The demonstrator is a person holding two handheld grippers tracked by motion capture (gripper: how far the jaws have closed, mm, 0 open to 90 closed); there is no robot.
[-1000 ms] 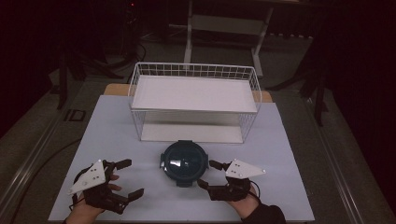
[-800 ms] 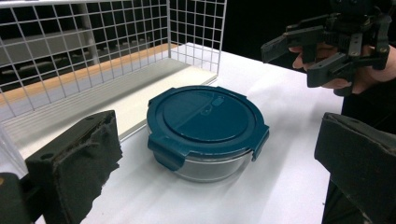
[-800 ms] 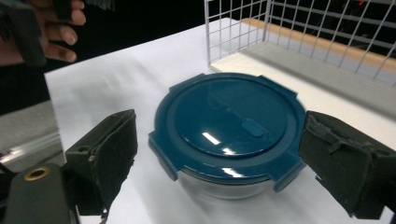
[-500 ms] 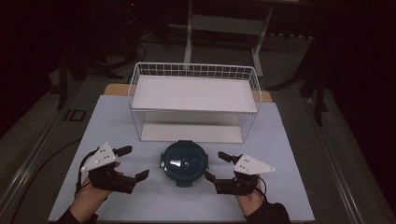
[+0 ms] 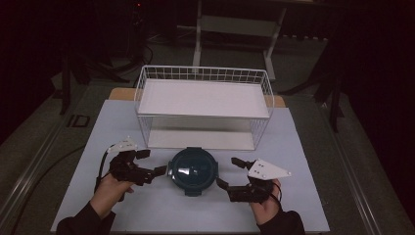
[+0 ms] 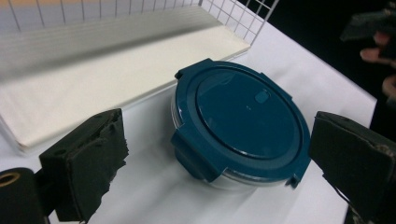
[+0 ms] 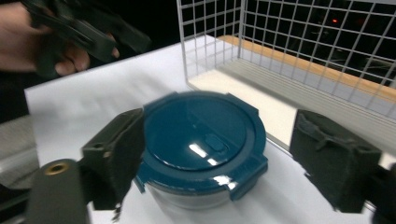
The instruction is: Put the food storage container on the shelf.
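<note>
Container (image 5: 192, 171) sits on the white table (image 5: 303, 147), near the front edge, just in front of the wire basket (image 5: 204, 105); round, clear body, dark teal lid (image 6: 243, 122) latched down with four tabs; upright, flat on the table.

Left gripper (image 5: 148, 163): jaws apart, nothing between the pads; jaws have just been closing a little, no contact visible. From above it's just left of the container, tips pointing at its left rim; lower tip very close to the lid edge, can't tell if it touches. In the left gripper view the container lies ahead of the left gripper (image 6: 219, 154) and between the two jaw lines, nearer the right-hand pad than the left-hand one; near tab of the lid faces the camera; gap visible on both sides.

Right gripper (image 5: 230, 172): jaws apart, have just been opening further; nothing clamped. From above it's just right of the container, tips aimed at its right rim, small gap to the lid. In the right gripper view the right gripper (image 7: 224, 154) straddles the container; the left-hand pad overlaps the lid's edge in the picture, contact or not I can't tell; the right-hand pad stands well clear, with bare table between it and the lid.

Both hands hold the grippers low over the table; container lies between the two grippers; basket behind it, apart from it.
</note>
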